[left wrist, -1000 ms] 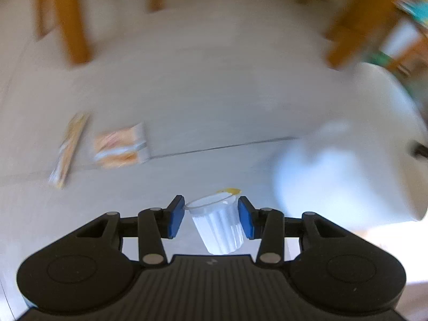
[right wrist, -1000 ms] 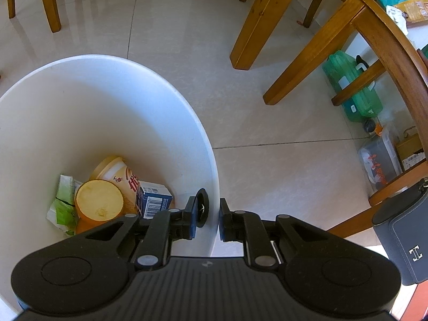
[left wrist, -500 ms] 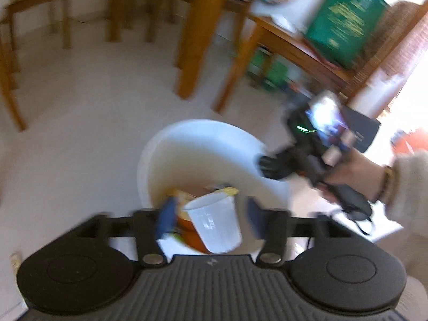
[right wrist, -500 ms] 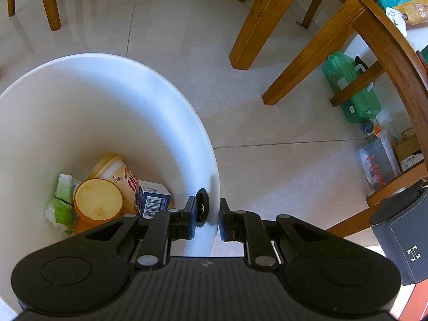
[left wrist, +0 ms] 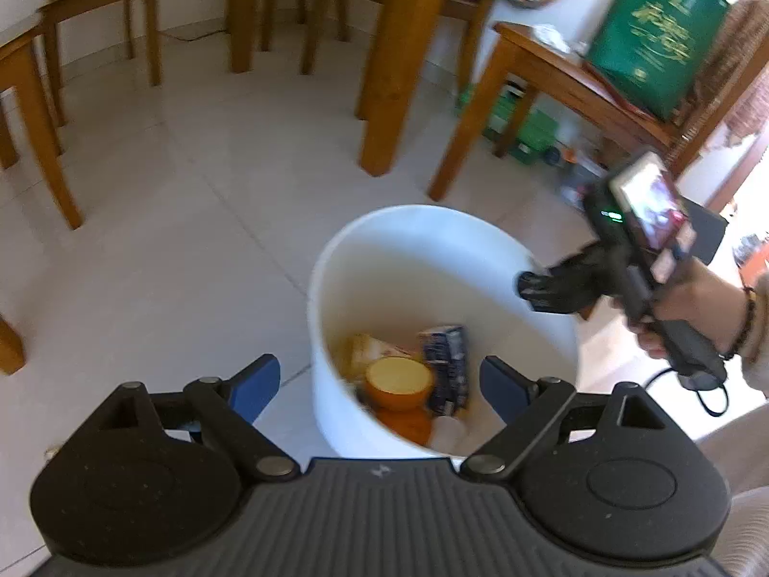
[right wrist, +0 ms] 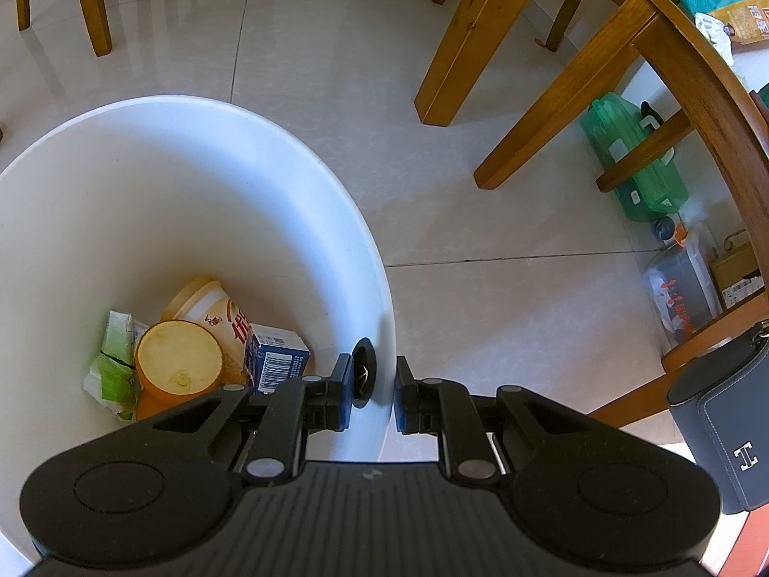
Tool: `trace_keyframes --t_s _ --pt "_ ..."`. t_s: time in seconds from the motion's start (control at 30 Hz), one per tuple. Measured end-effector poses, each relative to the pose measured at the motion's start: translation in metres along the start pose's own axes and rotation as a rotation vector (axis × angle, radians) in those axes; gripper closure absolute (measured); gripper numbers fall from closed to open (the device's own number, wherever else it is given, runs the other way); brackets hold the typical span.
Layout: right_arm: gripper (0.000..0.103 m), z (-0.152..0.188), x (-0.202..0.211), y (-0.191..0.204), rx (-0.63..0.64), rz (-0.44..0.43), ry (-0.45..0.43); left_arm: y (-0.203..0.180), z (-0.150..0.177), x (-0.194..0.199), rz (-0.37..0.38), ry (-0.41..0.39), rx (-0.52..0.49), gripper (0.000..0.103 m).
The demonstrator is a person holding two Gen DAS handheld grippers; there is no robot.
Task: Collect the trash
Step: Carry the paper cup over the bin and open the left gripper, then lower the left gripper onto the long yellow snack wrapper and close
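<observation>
1. The left view shows the whole bin [left wrist: 435, 240] on the floor [left wrist: 192, 221], the right gripper [left wrist: 533, 288] at its rim in a hand [left wrist: 673, 307], and a small white cup [left wrist: 447, 430] lying inside.
2. The right view hides the cup but shows a green wrapper [right wrist: 113, 360], orange tub [right wrist: 178, 360] and blue carton [right wrist: 279, 360].
3. The left gripper [left wrist: 379, 384] fingers are opening wide over the bin, nothing between them.
4. The right fingers [right wrist: 342, 384] pinch the bin rim.
</observation>
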State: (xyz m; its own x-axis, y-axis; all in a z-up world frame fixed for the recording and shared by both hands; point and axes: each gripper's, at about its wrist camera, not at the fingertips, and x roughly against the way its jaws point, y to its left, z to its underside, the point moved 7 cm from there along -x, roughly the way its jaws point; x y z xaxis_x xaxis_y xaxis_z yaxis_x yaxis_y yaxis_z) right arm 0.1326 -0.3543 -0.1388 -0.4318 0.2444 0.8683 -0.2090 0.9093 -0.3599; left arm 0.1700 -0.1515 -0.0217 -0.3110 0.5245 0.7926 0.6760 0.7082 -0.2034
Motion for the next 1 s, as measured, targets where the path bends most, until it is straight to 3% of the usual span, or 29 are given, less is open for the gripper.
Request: trace_keyframes --t_s 0.27,0.6,0.73,1.0 --pt "0.083 0.000 0.000 0.000 0.002 -0.002 0.000 0.085 0.022 0.007 -0.144 -0.020 0.096 0.013" --pt "0.083 -0.001 0.000 0.000 0.010 -0.005 -0.002 0.237 0.097 0.000 -0.352 -0.044 0.243 0.016" --pt "0.083 0.001 0.000 0.001 0.024 -0.002 -0.012 0.282 0.128 -0.015 -0.374 -0.014 0.323 0.026" --pt "0.082 0.002 0.000 0.003 0.046 0.000 -0.019 0.335 0.174 -0.054 -0.420 0.054 0.322 0.034"
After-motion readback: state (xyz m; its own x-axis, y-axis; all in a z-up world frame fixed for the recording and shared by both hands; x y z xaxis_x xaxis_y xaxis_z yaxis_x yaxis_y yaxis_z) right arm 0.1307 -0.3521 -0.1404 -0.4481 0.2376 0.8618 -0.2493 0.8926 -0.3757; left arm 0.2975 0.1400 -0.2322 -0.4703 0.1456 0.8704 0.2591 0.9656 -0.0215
